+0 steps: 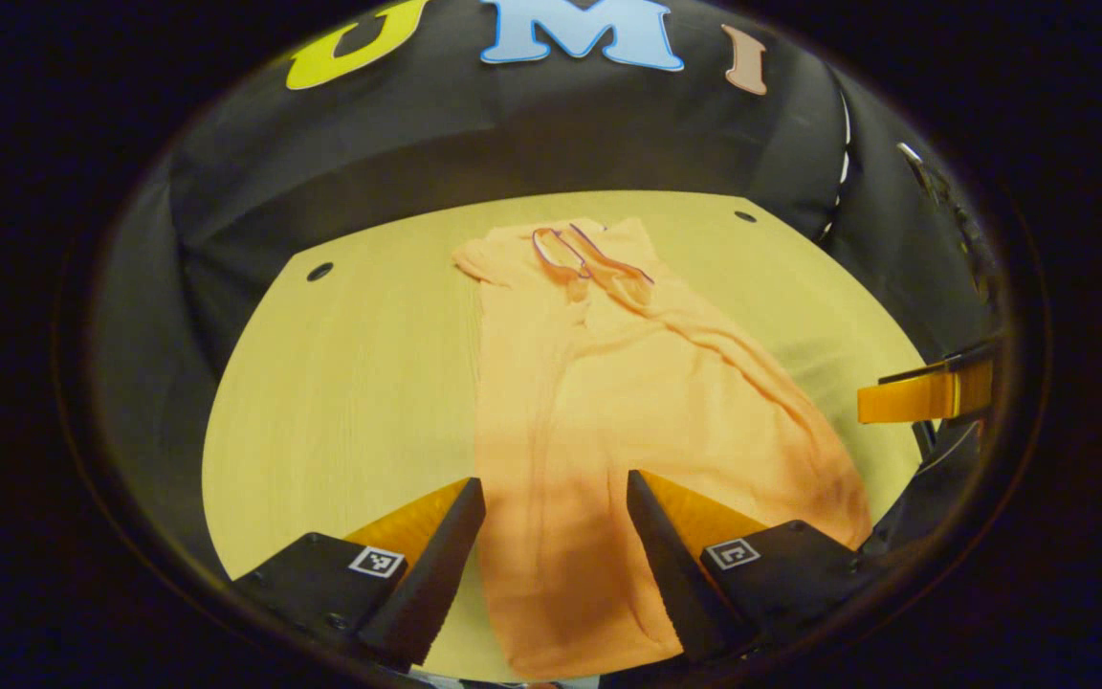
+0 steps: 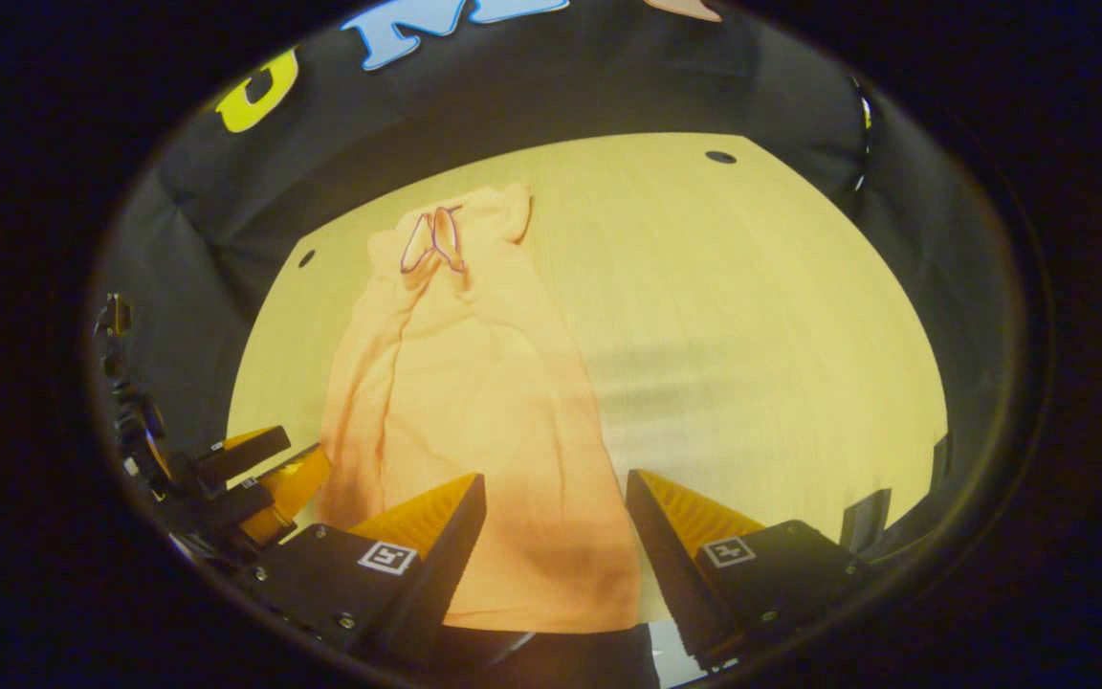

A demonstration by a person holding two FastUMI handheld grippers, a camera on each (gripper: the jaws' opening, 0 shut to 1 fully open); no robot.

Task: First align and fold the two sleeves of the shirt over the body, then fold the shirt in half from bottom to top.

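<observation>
Pale orange thin knit shirt (image 1: 589,402) – sleeves folded over body, narrow strip lying flat on light wooden table (image 1: 341,383). Left gripper (image 1: 556,565), right gripper (image 2: 556,565) – jaws spread above hem. No readable writing.

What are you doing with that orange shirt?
A person holds a gripper in each hand over a wooden table. The orange shirt lies flat with both sleeves already folded over its body. The left gripper and right gripper hover open near the bottom hem, grasping nothing. The bottom-to-top fold isn't done yet.
</observation>
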